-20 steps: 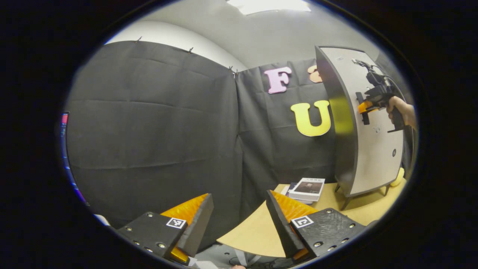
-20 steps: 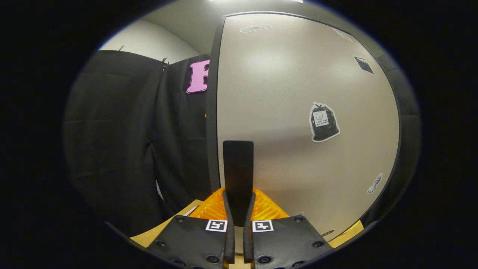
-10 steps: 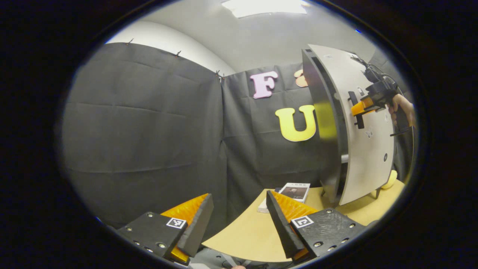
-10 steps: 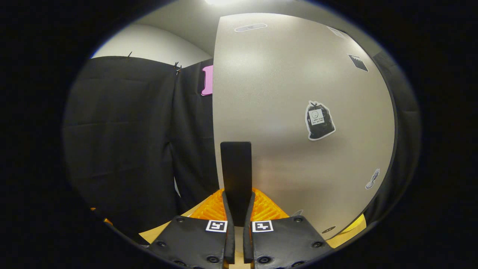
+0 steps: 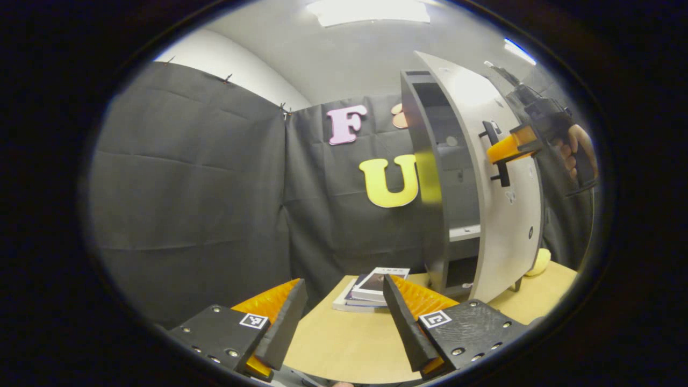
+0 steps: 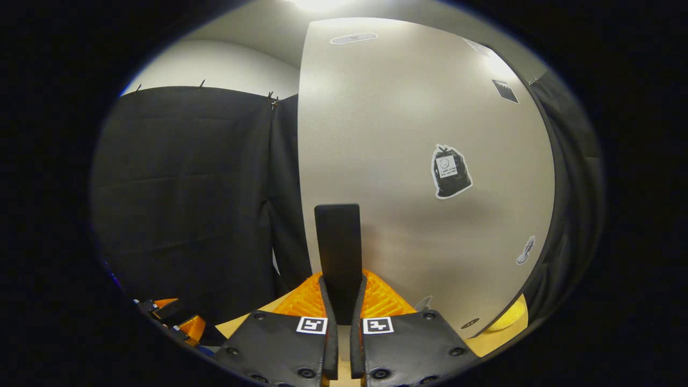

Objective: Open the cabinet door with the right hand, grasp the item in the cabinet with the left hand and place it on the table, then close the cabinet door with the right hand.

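Right tool (image 6: 339, 301) clamped on door handle (image 6: 338, 252), cabinet door (image 6: 419, 177) part open: pull along hinge arc, grip firm; left tool (image 5: 344, 322) apart over worktop (image 5: 344, 344).

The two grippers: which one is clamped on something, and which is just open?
The right gripper is clamped on the cabinet door's dark handle, both fingers pressing it. The left gripper is spread open above the table, holding nothing.
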A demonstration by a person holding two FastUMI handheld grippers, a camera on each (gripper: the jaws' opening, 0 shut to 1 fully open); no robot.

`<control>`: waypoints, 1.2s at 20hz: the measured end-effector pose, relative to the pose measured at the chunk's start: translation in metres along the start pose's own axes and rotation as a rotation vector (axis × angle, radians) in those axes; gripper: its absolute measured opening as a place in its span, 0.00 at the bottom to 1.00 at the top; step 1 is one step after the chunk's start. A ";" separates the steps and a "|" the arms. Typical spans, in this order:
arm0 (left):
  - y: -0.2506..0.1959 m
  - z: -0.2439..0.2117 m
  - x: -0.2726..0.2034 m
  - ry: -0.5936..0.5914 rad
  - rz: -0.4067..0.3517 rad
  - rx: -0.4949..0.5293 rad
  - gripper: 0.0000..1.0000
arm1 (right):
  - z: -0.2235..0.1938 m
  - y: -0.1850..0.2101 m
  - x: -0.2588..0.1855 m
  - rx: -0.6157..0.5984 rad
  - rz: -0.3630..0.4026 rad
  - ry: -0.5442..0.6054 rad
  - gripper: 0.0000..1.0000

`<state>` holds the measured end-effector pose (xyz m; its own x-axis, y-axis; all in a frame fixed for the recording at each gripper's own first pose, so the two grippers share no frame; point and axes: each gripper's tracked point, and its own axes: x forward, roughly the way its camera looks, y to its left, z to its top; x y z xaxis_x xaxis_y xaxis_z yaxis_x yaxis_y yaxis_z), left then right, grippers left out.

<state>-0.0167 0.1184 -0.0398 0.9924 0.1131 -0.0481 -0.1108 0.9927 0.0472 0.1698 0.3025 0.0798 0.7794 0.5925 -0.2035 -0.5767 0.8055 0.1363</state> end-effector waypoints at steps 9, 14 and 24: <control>-0.062 0.017 0.009 -0.018 -0.091 0.001 0.86 | -0.007 -0.013 -0.012 -0.003 0.056 -0.006 0.09; -0.094 0.024 0.012 -0.029 -0.140 0.003 0.86 | -0.008 -0.019 -0.023 0.005 0.069 -0.008 0.10; -0.143 0.027 0.020 -0.029 -0.222 -0.003 0.86 | -0.009 -0.034 -0.043 -0.025 0.028 0.010 0.10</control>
<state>0.0207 -0.0227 -0.0211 0.9936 -0.1097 -0.0285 0.1107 0.9932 0.0360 0.1541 0.2494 0.0751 0.7603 0.6146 -0.2100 -0.6043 0.7879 0.1183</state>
